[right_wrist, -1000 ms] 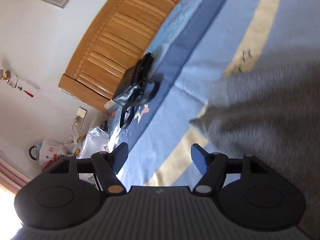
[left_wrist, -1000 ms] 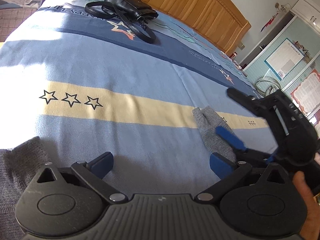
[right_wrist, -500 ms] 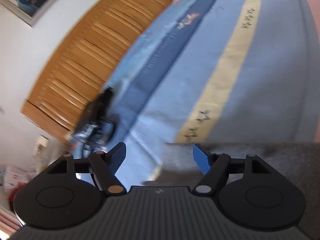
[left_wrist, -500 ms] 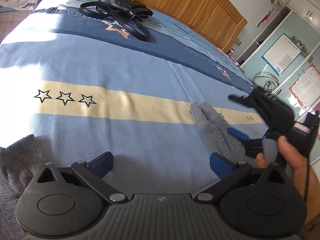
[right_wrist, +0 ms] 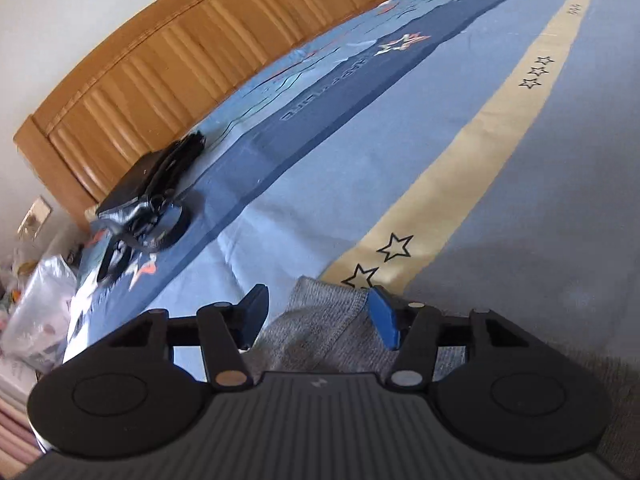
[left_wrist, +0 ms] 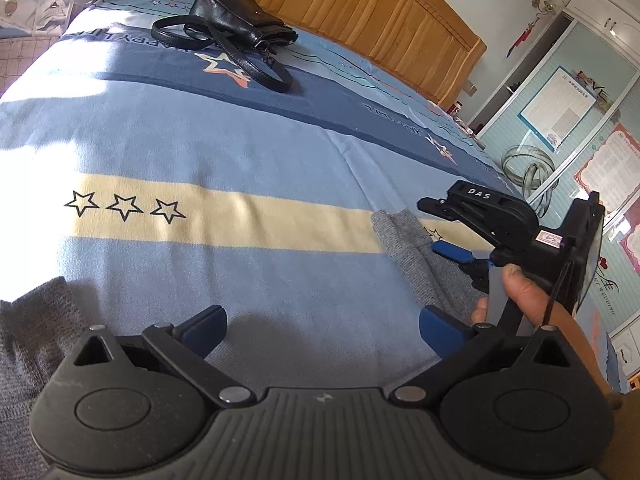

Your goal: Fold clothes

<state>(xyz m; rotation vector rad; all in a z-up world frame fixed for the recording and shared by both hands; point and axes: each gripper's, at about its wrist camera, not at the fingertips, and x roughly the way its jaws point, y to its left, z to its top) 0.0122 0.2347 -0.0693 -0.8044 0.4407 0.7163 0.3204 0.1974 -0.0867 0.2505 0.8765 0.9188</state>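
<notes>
A grey knit garment lies on the blue striped bed sheet [left_wrist: 240,152]. One corner of it [left_wrist: 404,240] points up onto the cream star stripe, and another part [left_wrist: 32,340] shows at the lower left. My left gripper [left_wrist: 320,320] hangs open over bare sheet with nothing between its fingers. My right gripper [right_wrist: 316,312], also seen from the side in the left wrist view [left_wrist: 440,228], is low over the garment corner [right_wrist: 320,312]. Its jaws are closing with that cloth between them. The blue right pad [right_wrist: 382,320] touches the cloth's edge; the left pad stands just off it.
A black handbag [left_wrist: 236,28] with long straps lies near the wooden headboard [left_wrist: 360,12]. Plastic bags [right_wrist: 36,300] sit beside the bed. A pale cabinet with posters [left_wrist: 560,100] stands past the far side. A person's hand [left_wrist: 524,292] holds the right gripper.
The right gripper rolled upright and came down onto the garment's corner, and its jaws narrowed around the cloth. The left gripper stayed where it was, open.
</notes>
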